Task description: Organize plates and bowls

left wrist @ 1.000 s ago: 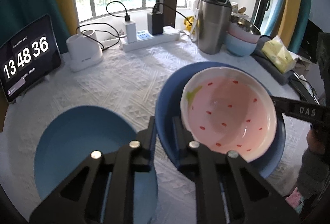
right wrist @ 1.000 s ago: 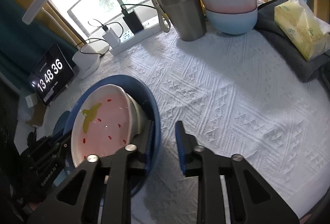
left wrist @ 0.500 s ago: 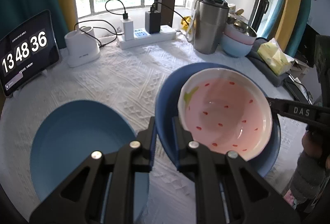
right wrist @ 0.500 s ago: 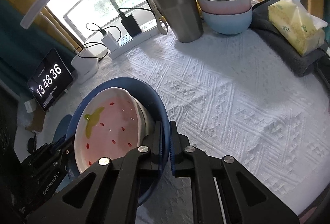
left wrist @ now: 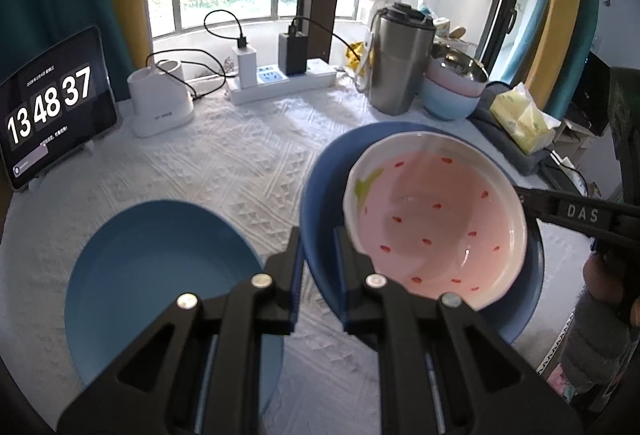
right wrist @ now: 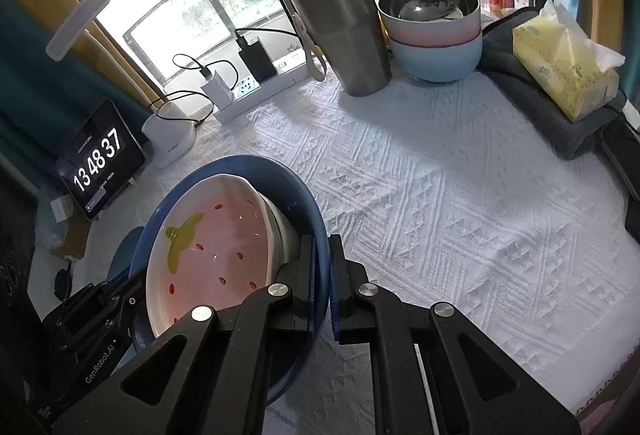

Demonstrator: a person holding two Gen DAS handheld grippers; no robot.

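Note:
A dark blue plate (left wrist: 324,175) carries a pink strawberry-pattern bowl (left wrist: 436,219) and is held above the white tablecloth. My left gripper (left wrist: 318,251) is shut on the plate's left rim. My right gripper (right wrist: 322,259) is shut on the plate's right rim (right wrist: 304,203); the bowl (right wrist: 216,235) leans inside the plate. The right gripper also shows in the left wrist view (left wrist: 576,213). A second blue plate (left wrist: 160,267) lies on the cloth below left, partly hidden by my left gripper.
At the back stand a steel tumbler (right wrist: 344,35), stacked bowls (right wrist: 434,35), a power strip (left wrist: 280,83), a white holder (left wrist: 160,103) and a clock tablet (left wrist: 52,107). A tissue pack (right wrist: 564,71) lies on a grey cloth at right.
My right gripper has closed on the plate's right rim. The plate with the bowl has risen off the cloth, held at both rims.

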